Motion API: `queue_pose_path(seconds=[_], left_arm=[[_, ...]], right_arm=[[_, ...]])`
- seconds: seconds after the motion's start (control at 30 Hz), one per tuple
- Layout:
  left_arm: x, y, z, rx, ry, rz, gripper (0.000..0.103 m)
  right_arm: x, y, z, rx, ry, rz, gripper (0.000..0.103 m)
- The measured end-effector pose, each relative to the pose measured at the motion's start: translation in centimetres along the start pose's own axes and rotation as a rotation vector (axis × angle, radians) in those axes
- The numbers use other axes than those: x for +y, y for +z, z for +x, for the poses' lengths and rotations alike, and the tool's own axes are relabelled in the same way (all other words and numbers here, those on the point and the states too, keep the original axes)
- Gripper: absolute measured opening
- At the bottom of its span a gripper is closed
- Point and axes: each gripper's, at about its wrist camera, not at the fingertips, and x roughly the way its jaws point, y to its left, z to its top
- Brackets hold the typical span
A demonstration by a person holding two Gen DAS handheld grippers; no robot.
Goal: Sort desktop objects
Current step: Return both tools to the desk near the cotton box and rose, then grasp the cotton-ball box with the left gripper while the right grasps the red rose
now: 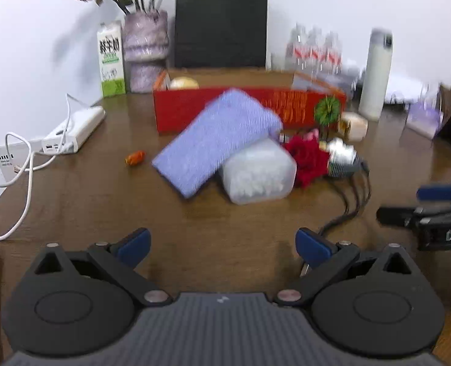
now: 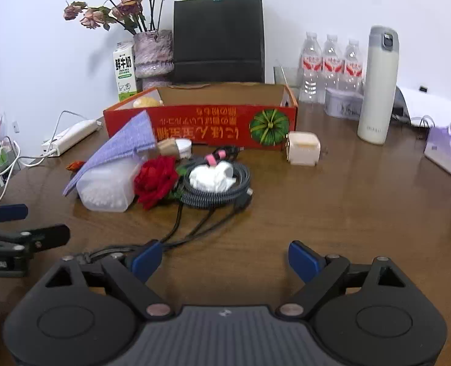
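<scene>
The red box point(image 2: 201, 125) sits far on the wooden desk point(image 2: 332, 207), open at the top, with one pale round thing point(image 2: 146, 102) in its left end (can't tell what it is). Just in front of it is the pile: a frosted plastic tub point(image 2: 106, 187) full of white bits, a ribbed purple cloth point(image 2: 125, 143) leaning on top of it, a red rose point(image 2: 157, 180), and a coiled cable point(image 2: 216, 189) with a crumpled white wad point(image 2: 211, 178) in the middle. The right view also catches a cream cube point(image 2: 303, 148) and a tissue pack point(image 2: 448, 149) clearly; the left view shows a small orange wrapper point(image 1: 135, 157) better. Left gripper point(image 1: 222, 248) and right gripper point(image 2: 222, 259) both hang near, jaws wide apart, nothing between them.
</scene>
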Motion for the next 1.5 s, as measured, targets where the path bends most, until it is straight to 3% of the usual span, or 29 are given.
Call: queue_pose_path(seconds=[0.1,0.3,0.53,0.67,0.8,0.9,1.03,1.13,1.23,1.3,1.33,1.5], left_arm=[[-0.1,-0.3,0.1,0.000,-0.008,0.008,0.103],[0.1,-0.6,0.8,0.051,-0.014,-0.004,0.103],[-0.1,-0.7,0.9,0.053,-0.014,0.006,0.103],[-0.3,-0.4,0.8,0.041,-0.057,0.026,0.103],[0.3,0.9,0.3,-0.031,-0.097,-0.086,0.103],[0.2,2.1,1.0,-0.007,-0.161,-0.130,0.103],[-0.7,3.0,2.3,-0.007,-0.176,-0.149,0.095],[-1.0,3.6,3.8,0.004,-0.110,-0.139,0.087],[-0.5,4.2,4.7,0.009,-0.109,-0.184,0.085],[-0.3,4.3,5.3,0.004,-0.098,-0.171,0.079],[-0.3,4.4,5.8,0.024,-0.089,-0.166,0.069],[0.6,3.7,4.3,0.031,-0.080,-0.167,0.069]], right_arm=[[0.8,-0.7,-0.8,-0.079,-0.017,-0.038,0.091],[1.4,-0.7,-1.0,-0.118,-0.050,-0.068,0.091],[-0.1,-0.6,-0.7,-0.103,-0.032,0.027,0.091],[0.0,-0.5,-0.3,-0.081,-0.034,0.017,0.091],[0.0,-0.1,0.0,-0.072,-0.014,0.010,0.089],[-0.3,1.0,0.0,-0.114,-0.004,0.035,0.083],[-0.3,2.9,0.4,-0.151,0.018,0.013,0.076],[-0.2,3.8,1.2,-0.136,0.055,0.009,0.074],[-0.3,3.8,2.0,-0.112,0.104,0.033,0.073],[-0.2,3.7,2.5,-0.099,0.114,0.033,0.072],[0.0,3.7,2.8,-0.094,0.115,0.030,0.072],[1.9,4.6,3.3,-0.105,0.163,-0.092,0.072]])
